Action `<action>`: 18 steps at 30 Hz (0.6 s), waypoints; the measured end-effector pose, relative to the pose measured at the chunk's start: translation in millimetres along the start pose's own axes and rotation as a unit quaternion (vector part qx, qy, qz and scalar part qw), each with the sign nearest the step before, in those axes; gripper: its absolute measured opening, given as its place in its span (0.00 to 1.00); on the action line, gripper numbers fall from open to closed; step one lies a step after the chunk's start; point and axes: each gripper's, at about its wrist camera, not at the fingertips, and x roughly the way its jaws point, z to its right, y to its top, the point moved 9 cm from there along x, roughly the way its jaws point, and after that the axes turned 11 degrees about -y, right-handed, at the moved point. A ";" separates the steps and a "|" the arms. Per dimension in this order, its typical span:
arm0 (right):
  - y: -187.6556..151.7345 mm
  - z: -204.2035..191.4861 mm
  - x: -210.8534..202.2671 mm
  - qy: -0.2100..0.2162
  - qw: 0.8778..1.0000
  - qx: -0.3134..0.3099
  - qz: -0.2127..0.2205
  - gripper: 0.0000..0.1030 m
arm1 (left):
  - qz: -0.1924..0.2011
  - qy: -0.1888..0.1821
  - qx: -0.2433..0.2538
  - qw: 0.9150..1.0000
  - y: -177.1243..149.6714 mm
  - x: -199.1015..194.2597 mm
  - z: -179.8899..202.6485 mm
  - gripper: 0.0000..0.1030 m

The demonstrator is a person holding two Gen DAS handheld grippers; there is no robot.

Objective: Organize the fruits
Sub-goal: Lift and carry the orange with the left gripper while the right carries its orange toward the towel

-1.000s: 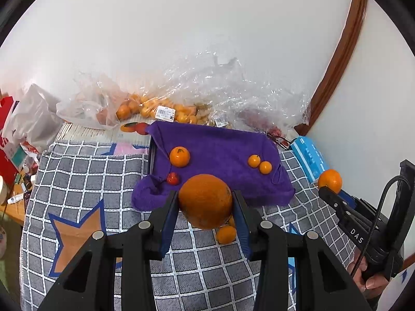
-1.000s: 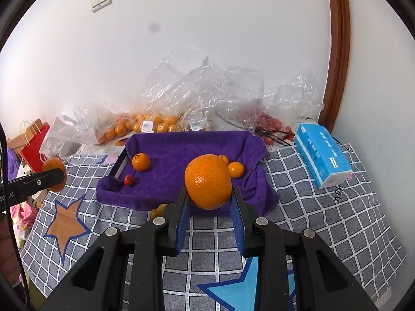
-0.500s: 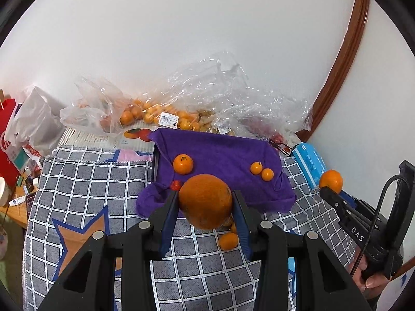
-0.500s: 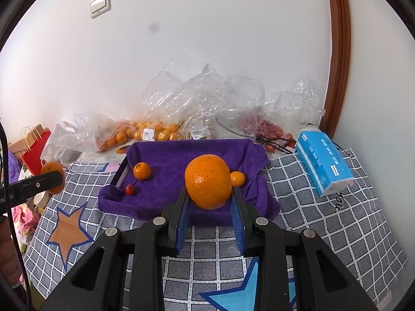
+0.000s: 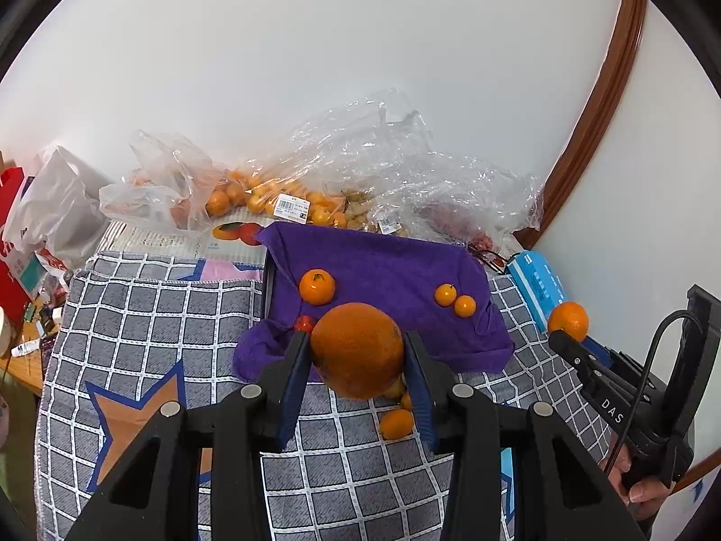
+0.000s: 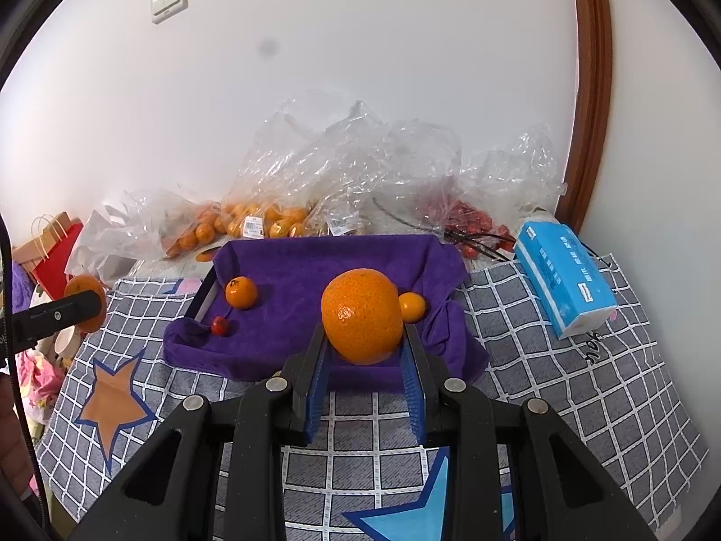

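My left gripper (image 5: pixel 356 343) is shut on a large orange (image 5: pixel 357 356), held above the near edge of a purple cloth (image 5: pixel 387 257). On the cloth lie a mandarin (image 5: pixel 317 286), two small kumquats (image 5: pixel 445 294) and a small red fruit (image 5: pixel 304 323). A few small oranges (image 5: pixel 396 423) sit on the checked tablecloth below the held orange. My right gripper (image 6: pixel 362 338) is shut on another large orange (image 6: pixel 362 315) over the same purple cloth (image 6: pixel 324 261). Each gripper shows at the edge of the other's view: the right gripper (image 5: pixel 563 342) and the left gripper (image 6: pixel 85 304).
Clear plastic bags of small oranges (image 5: pixel 270 198) and red fruits (image 6: pixel 468 221) are piled against the wall behind the cloth. A blue tissue pack (image 6: pixel 563 279) lies at the right. A grey checked tablecloth (image 5: pixel 157 315) covers the table; a red paper bag (image 6: pixel 54 261) stands at the left.
Both grippers keep their oranges. The scene has slid only slightly in both views.
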 end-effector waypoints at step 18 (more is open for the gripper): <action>13.5 -0.7 21.7 -0.008 1.000 -0.006 -0.004 0.30 | -0.007 -0.005 -0.009 1.000 13.6 19.9 -12.7 0.38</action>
